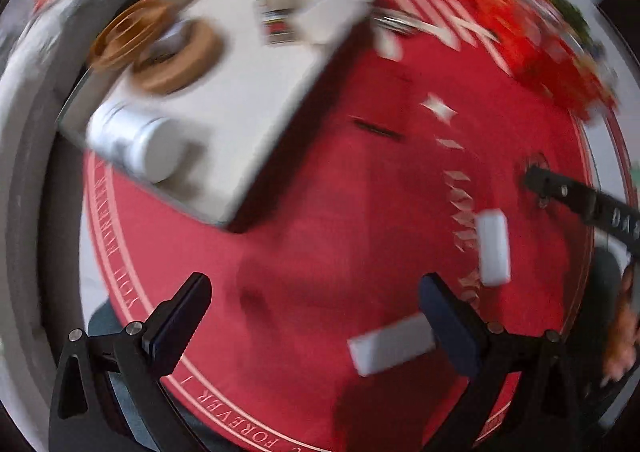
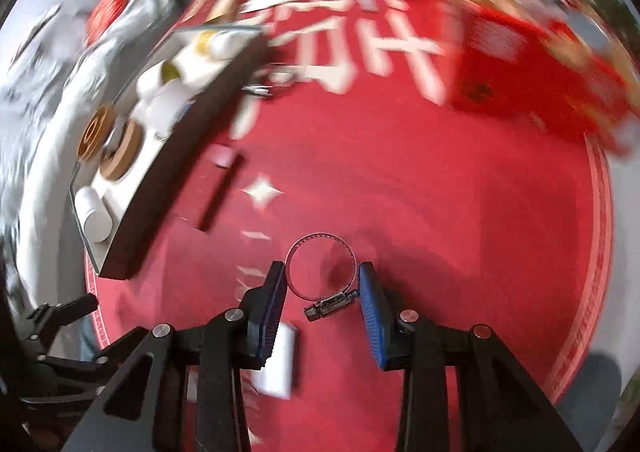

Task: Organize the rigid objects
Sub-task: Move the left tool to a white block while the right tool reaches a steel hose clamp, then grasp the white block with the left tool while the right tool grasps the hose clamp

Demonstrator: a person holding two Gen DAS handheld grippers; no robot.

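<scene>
We see a round red mat [image 2: 400,191] with white lettering, white star shapes and a pale ring line near its edge. The tray [image 1: 256,107] is white inside with a dark brown side. On it lie two tan rings [image 1: 176,55] and a white bottle [image 1: 136,143]. Two white blocks [image 1: 494,248] rest on the red. The metal clamp [image 2: 322,276] is shiny silver. Our right tongs [image 2: 322,292] are black with blue ribbed pads [image 2: 370,312]; our left tongs [image 1: 316,316] are black with dark navy pads [image 1: 452,324].
</scene>
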